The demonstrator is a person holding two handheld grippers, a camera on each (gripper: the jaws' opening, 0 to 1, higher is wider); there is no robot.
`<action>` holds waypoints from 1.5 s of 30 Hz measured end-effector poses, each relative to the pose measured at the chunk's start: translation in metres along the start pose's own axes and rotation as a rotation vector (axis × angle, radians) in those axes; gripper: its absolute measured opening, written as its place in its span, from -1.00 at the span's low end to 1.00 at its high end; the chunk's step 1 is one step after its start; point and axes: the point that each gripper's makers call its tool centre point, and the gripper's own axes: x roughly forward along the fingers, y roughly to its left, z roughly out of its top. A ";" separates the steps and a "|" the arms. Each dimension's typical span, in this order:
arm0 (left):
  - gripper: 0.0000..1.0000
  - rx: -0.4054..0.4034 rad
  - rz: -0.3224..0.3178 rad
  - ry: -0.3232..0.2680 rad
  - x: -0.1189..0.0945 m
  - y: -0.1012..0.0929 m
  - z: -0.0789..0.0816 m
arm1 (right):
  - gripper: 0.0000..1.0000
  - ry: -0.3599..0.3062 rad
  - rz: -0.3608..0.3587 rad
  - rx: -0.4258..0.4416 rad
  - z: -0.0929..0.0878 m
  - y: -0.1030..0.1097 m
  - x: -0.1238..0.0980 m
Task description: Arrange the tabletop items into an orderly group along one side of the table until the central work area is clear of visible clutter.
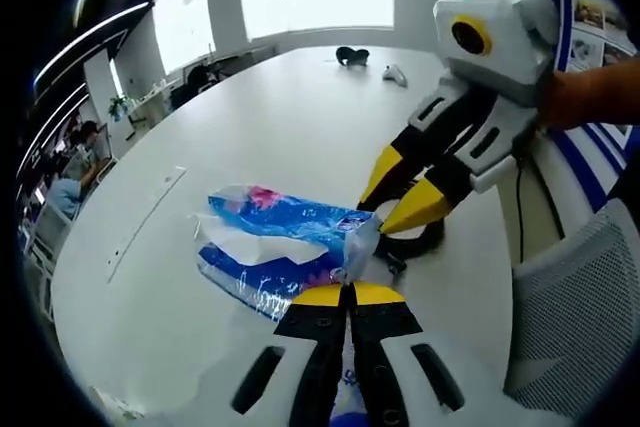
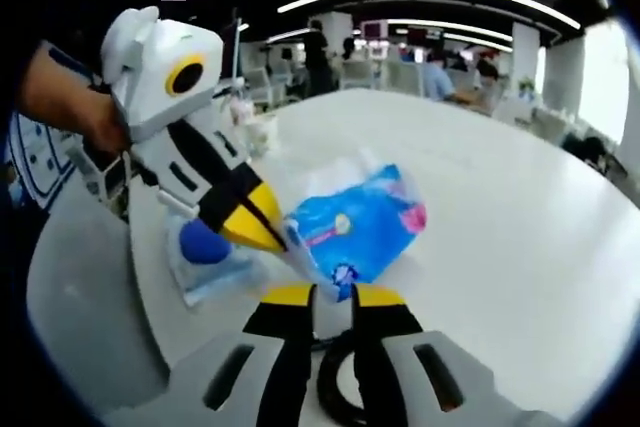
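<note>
A blue tissue pack (image 1: 270,247) in clear wrapper lies on the white table (image 1: 280,127). My left gripper (image 1: 350,294) is shut on the wrapper's near end. In the right gripper view that pack (image 2: 365,222) lies just ahead, and the left gripper (image 2: 268,235) comes in from the left, pinching the pack's edge. My right gripper (image 2: 333,294) stands with its jaws a little apart at the pack's corner, nothing clearly clamped. It also reaches in from the right (image 1: 400,202) in the left gripper view. A black loop (image 1: 420,239) lies under it, also showing between its fingers (image 2: 335,382).
A flat packet with a blue disc (image 2: 205,247) lies by the table edge under the left gripper. A black item (image 1: 352,55) and a white item (image 1: 395,74) sit at the table's far end. A mesh chair (image 1: 580,317) stands close at the right.
</note>
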 end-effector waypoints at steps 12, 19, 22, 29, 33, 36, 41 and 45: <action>-1.00 0.015 -0.014 0.023 0.007 0.001 -0.004 | -1.00 0.026 0.002 -0.082 -0.006 -0.002 0.002; -1.00 0.011 -0.018 0.018 0.012 0.005 0.000 | -1.00 0.028 -0.013 -0.124 -0.004 -0.009 0.004; -1.00 0.010 -0.018 0.015 0.015 0.007 0.003 | -1.00 0.033 -0.018 -0.133 -0.003 -0.015 0.004; -1.00 0.008 -0.011 0.018 0.026 0.011 0.005 | -1.00 0.048 -0.032 -0.148 -0.006 -0.026 0.009; -1.00 0.008 -0.001 0.018 0.032 0.015 0.007 | -1.00 0.056 -0.039 -0.149 -0.009 -0.032 0.010; -1.00 0.008 -0.004 0.017 0.036 0.017 0.009 | -1.00 0.060 -0.046 -0.145 -0.009 -0.037 0.010; -1.00 0.004 -0.004 0.015 0.043 0.023 0.012 | -1.00 0.064 -0.055 -0.146 -0.010 -0.044 0.011; -1.00 0.009 -0.003 0.013 0.050 0.028 0.016 | -1.00 0.069 -0.067 -0.143 -0.010 -0.053 0.014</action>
